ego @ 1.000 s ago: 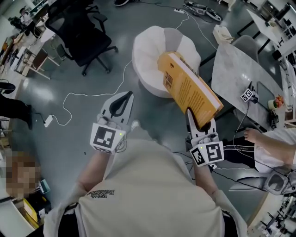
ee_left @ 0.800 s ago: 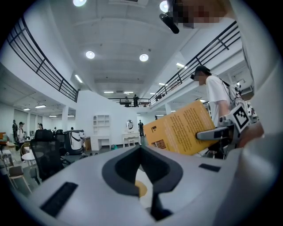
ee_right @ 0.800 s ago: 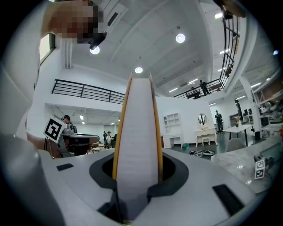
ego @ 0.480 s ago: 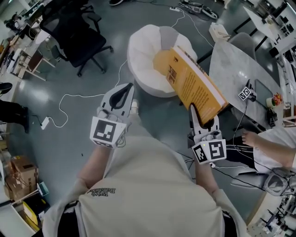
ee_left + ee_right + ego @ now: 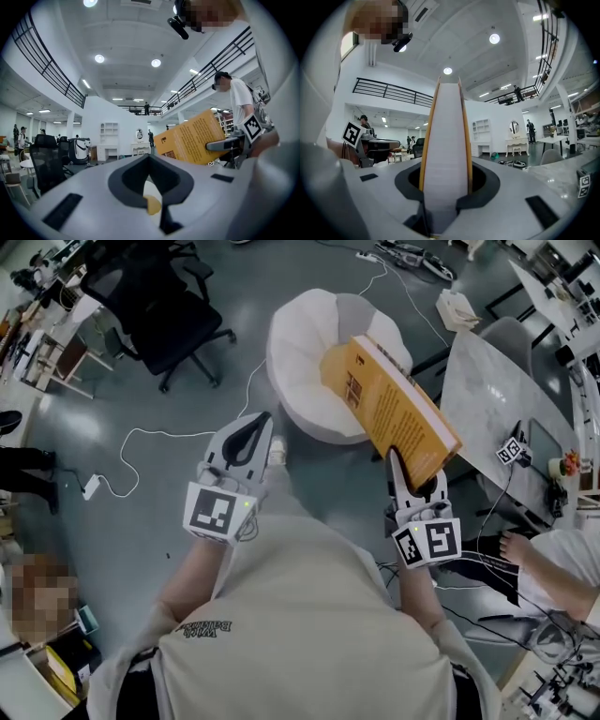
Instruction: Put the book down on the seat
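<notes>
Right tool (image 5: 413,482) grips the tilted book (image 5: 389,409), overlapping the seat (image 5: 300,352) at upper centre; left tool (image 5: 258,426) is closed, empty.

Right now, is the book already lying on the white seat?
No, the right tool holds the book tilted in the air, off the seat.

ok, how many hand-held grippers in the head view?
2. Left hand-held gripper, shut and empty, at centre left; right hand-held gripper at centre right, shut on the orange book. None looks hidden.
</notes>
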Action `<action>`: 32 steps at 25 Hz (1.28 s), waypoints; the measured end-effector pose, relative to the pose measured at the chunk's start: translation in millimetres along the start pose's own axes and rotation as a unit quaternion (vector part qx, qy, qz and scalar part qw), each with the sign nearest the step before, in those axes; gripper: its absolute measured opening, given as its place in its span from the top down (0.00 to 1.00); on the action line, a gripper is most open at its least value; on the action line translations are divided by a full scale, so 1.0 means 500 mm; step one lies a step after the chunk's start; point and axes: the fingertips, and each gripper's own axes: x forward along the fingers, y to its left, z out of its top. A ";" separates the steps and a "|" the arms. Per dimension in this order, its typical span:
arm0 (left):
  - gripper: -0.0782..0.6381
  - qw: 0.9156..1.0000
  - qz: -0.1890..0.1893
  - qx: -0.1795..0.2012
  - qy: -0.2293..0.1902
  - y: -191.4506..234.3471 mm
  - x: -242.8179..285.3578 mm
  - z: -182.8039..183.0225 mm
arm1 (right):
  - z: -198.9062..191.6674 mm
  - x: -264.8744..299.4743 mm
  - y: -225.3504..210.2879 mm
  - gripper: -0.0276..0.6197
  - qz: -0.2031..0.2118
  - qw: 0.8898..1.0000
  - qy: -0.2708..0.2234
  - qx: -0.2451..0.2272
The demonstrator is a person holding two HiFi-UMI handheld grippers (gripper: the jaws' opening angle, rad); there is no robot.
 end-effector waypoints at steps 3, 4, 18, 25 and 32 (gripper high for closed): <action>0.88 1.000 -0.002 0.003 0.007 0.054 0.036 -0.018 | -0.013 0.064 -0.003 0.73 0.005 1.000 0.011 -0.001; 0.88 1.000 0.000 0.004 0.010 0.075 0.050 -0.024 | -0.017 0.087 -0.005 0.73 0.006 1.000 0.014 0.002; 0.88 0.998 -0.030 -0.018 0.043 0.336 0.320 -0.043 | 0.031 0.427 -0.096 0.73 -0.044 0.998 0.034 -0.003; 0.88 0.998 -0.050 -0.025 0.042 0.451 0.446 -0.035 | 0.066 0.577 -0.129 0.73 -0.069 0.997 0.034 -0.012; 0.88 0.997 -0.076 -0.014 0.021 0.524 0.521 -0.040 | 0.076 0.682 -0.151 0.73 -0.087 0.995 0.033 -0.019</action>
